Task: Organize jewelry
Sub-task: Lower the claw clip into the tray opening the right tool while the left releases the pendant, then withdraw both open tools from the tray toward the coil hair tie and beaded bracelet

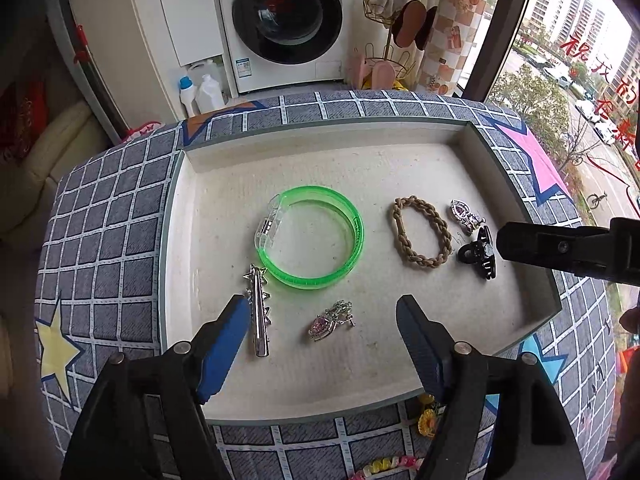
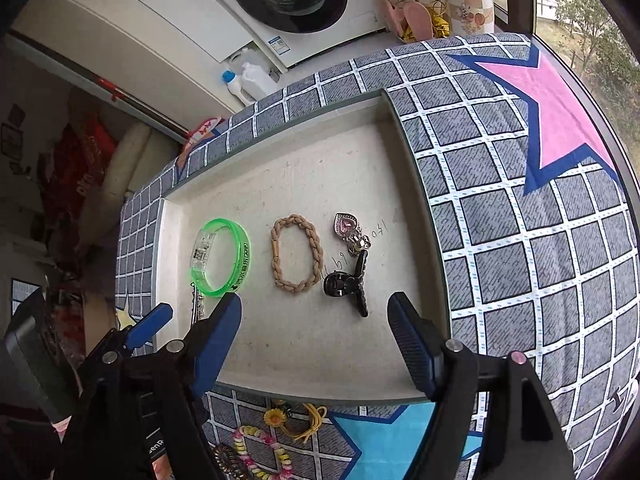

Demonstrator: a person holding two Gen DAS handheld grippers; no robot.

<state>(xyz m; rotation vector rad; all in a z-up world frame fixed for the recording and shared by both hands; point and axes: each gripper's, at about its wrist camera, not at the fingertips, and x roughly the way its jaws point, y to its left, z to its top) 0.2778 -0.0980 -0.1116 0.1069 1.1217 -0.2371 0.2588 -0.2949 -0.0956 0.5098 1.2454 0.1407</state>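
Note:
A shallow white tray (image 1: 400, 136) (image 2: 280, 152) lies on a checked cloth. In it lie a green bangle (image 1: 356, 236) (image 2: 242, 254), a braided tan hair tie (image 1: 420, 258) (image 2: 316, 248), a pink heart brooch (image 1: 464, 212) (image 2: 346, 226), a black claw clip (image 1: 480, 252) (image 2: 348, 284), a silver star hair clip (image 1: 258, 312) and a second pink brooch (image 1: 328, 322). My left gripper (image 1: 322, 316) is open and empty, low over the second brooch. My right gripper (image 2: 314, 312) is open and empty, just before the claw clip; it also shows in the left wrist view (image 1: 560, 248).
On the cloth in front of the tray lie a yellow flower hair tie (image 2: 296, 420) (image 1: 428, 420), a beaded pastel bracelet (image 2: 260, 452) and a brown spiral hair tie (image 2: 224, 456). A washing machine (image 1: 284, 20), bottles (image 1: 200, 92) and a shoe rack (image 1: 392, 40) stand behind.

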